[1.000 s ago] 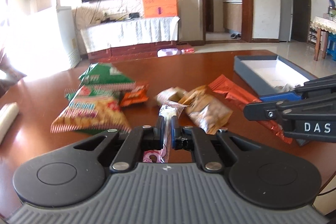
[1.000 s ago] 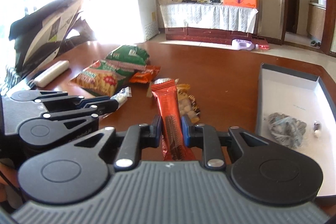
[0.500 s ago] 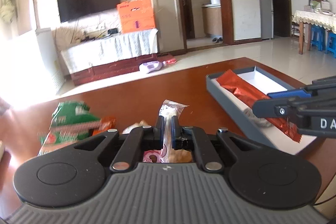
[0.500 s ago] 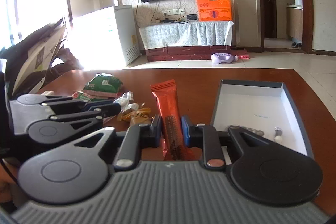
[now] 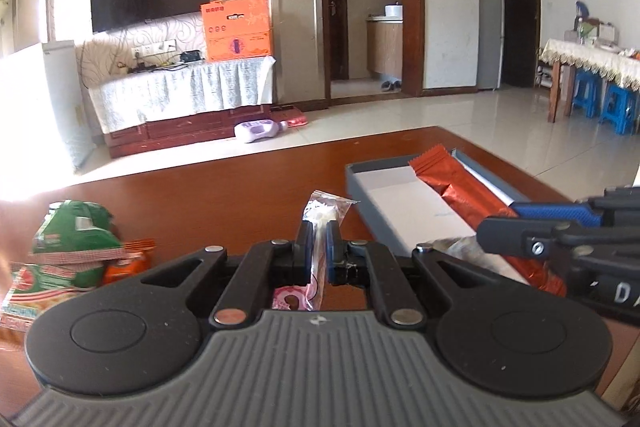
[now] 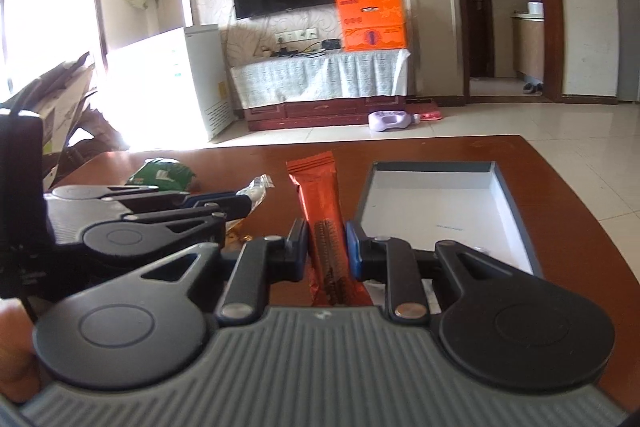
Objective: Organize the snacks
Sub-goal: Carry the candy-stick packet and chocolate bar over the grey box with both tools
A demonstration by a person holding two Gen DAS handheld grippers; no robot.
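My left gripper (image 5: pixel 318 231) is shut on a small clear-wrapped snack (image 5: pixel 320 215), held above the brown table beside the grey box's left wall. My right gripper (image 6: pixel 326 231) is shut on an orange-red snack bar (image 6: pixel 318 187), held upright at the left edge of the grey box (image 6: pixel 516 211). In the left wrist view the bar (image 5: pixel 460 187) hangs over the box (image 5: pixel 356 175) with the right gripper (image 5: pixel 516 223) behind it. The left gripper (image 6: pixel 240 203) shows at the left of the right wrist view.
Green and orange snack packets (image 5: pixel 76 239) lie on the table (image 5: pixel 224 195) at the left; the green one also shows in the right wrist view (image 6: pixel 160 175). The box has a white floor (image 6: pixel 436 203) with a small packet at its near end. The table's right edge (image 6: pixel 576 203) is close to the box.
Both grippers have lifted their snacks and moved right, toward the grey box. The orange-red bar now hangs over the box, and the snack pile has fallen away to the left.
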